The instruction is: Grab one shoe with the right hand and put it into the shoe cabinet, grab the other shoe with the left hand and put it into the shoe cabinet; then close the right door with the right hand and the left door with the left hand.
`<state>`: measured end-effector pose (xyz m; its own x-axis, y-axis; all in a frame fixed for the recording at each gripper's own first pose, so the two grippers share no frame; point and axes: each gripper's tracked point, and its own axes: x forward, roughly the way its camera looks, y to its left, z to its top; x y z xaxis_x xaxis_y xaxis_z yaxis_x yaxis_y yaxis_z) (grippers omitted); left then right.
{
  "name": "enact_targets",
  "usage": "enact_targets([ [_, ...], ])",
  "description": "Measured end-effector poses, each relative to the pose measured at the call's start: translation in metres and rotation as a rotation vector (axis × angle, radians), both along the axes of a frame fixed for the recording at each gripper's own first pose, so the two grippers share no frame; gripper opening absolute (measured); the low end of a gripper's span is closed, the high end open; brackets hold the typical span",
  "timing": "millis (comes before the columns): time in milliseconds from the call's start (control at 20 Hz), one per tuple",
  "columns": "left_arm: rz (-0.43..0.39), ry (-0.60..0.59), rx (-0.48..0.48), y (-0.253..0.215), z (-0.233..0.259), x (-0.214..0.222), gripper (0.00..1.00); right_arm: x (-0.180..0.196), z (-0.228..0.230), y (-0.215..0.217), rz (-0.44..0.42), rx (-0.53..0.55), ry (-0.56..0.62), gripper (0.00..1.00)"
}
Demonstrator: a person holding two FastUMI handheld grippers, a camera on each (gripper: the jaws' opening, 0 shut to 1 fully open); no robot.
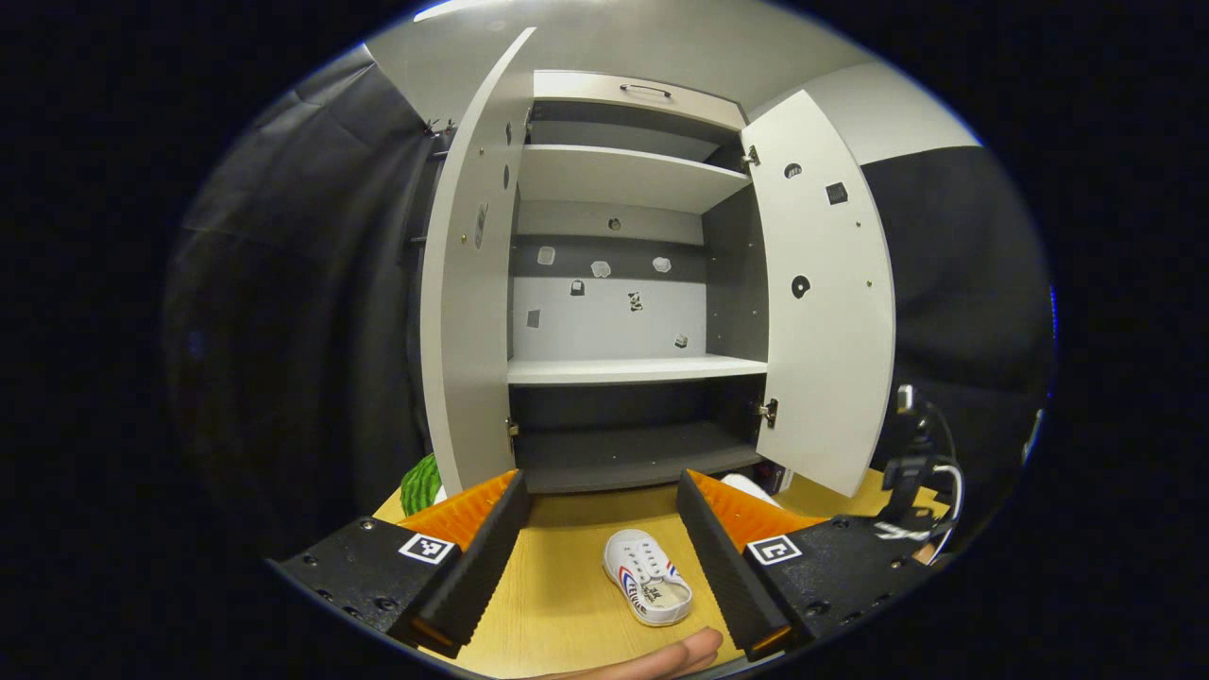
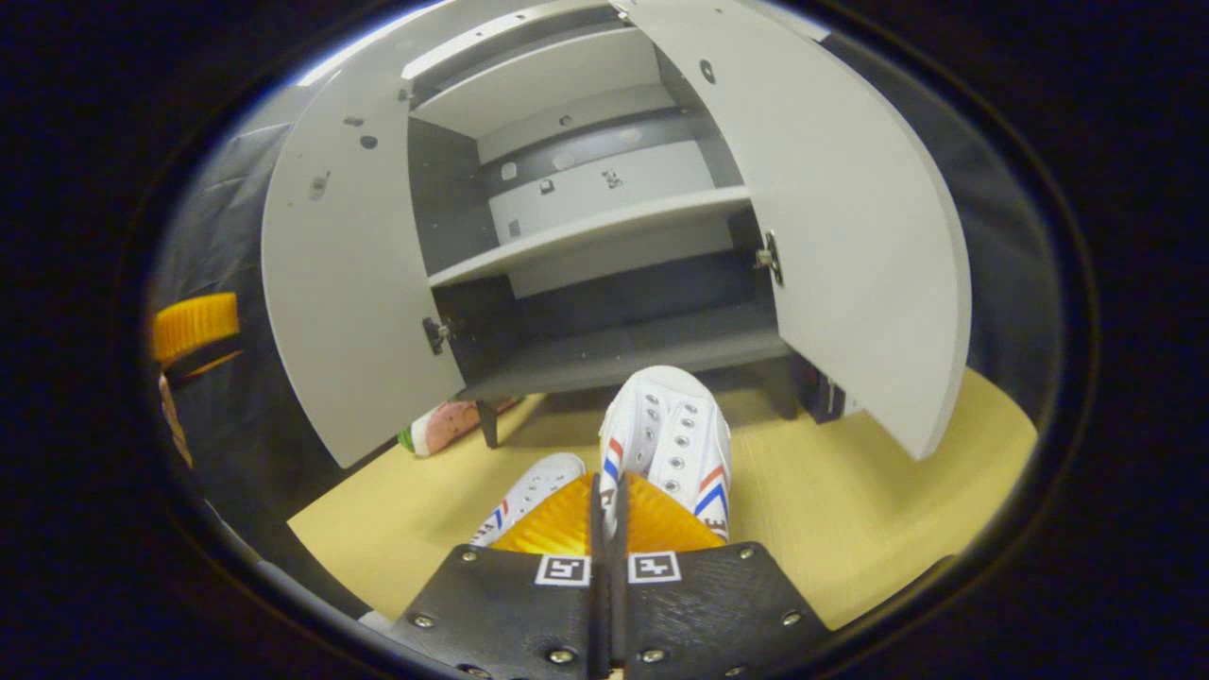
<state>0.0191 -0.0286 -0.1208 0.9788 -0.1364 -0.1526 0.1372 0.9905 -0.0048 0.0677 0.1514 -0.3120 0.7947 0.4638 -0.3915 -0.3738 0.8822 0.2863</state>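
Note:
The shoe cabinet (image 1: 633,370) stands open ahead, its left door (image 1: 468,312) and right door (image 1: 831,302) swung wide and its shelves bare. One white shoe (image 1: 647,587) with red and blue stripes lies on the wooden floor, between the spread fingers of my open left gripper (image 1: 600,486). My right gripper (image 2: 609,491) is shut on the side of the other white shoe (image 2: 671,434), toe pointing at the cabinet's (image 2: 586,236) bottom shelf. The floor shoe (image 2: 529,496) lies just left of it. A bit of the held shoe (image 1: 751,486) peeks past my left gripper's right finger.
A watermelon-patterned object (image 1: 420,484) lies by the cabinet's left foot (image 2: 444,422). The open doors (image 2: 349,274) (image 2: 850,217) flank the approach. The right gripper's body and cable (image 1: 911,482) show at the right. A person's fingertip (image 1: 661,661) is at the bottom edge.

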Motion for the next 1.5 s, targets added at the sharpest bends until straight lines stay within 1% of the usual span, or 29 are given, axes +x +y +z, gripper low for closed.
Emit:
enact_targets([
  [150, 0.012, -0.011, 0.020, 0.003, 0.000, -0.004, 0.97, 0.009, 0.071, -0.002, 0.020, -0.037, -0.082, 0.01],
  [300, 0.011, -0.027, 0.029, 0.007, 0.004, -0.008, 0.96, 0.021, 0.152, -0.005, 0.040, -0.066, -0.160, 0.01],
  [350, 0.011, -0.036, 0.035, 0.008, 0.006, -0.010, 0.94, 0.026, 0.174, -0.003, 0.045, -0.076, -0.177, 0.01],
  [400, 0.012, -0.048, 0.039, 0.009, 0.009, -0.011, 0.96, 0.033, 0.193, 0.000, 0.049, -0.084, -0.194, 0.01],
  [450, 0.013, -0.055, 0.047, 0.011, 0.010, -0.012, 0.95, 0.040, 0.212, 0.002, 0.051, -0.084, -0.204, 0.01],
  [600, 0.000, -0.072, 0.056, 0.009, 0.014, -0.016, 0.95, 0.068, 0.250, 0.010, 0.060, -0.088, -0.204, 0.01],
  [700, -0.011, -0.086, 0.047, 0.008, 0.018, -0.018, 0.96, 0.090, 0.267, 0.018, 0.058, -0.097, -0.193, 0.00],
  [750, -0.012, -0.095, 0.035, 0.008, 0.019, -0.019, 0.96, 0.104, 0.274, 0.020, 0.057, -0.107, -0.189, 0.01],
  [800, -0.015, -0.106, 0.017, 0.006, 0.022, -0.018, 0.94, 0.118, 0.278, 0.023, 0.052, -0.117, -0.183, 0.01],
  [850, -0.018, -0.109, 0.002, 0.004, 0.022, -0.017, 0.96, 0.132, 0.282, 0.027, 0.048, -0.131, -0.182, 0.01],
  [950, -0.027, -0.103, -0.018, 0.000, 0.019, -0.014, 0.95, 0.164, 0.284, 0.038, 0.042, -0.165, -0.179, 0.01],
  [1050, -0.028, -0.091, -0.027, -0.002, 0.016, -0.011, 0.96, 0.200, 0.275, 0.050, 0.039, -0.204, -0.166, 0.01],
  [1200, -0.013, -0.094, -0.040, -0.001, 0.019, 0.002, 0.96, 0.246, 0.250, 0.069, 0.054, -0.267, -0.130, 0.01],
  [1400, 0.019, -0.112, -0.028, 0.004, 0.035, 0.024, 0.96, 0.309, 0.215, 0.084, 0.039, -0.317, -0.109, 0.01],
  [1500, 0.037, -0.129, -0.018, 0.007, 0.046, 0.037, 0.95, 0.333, 0.194, 0.087, 0.028, -0.350, -0.088, 0.01],
])
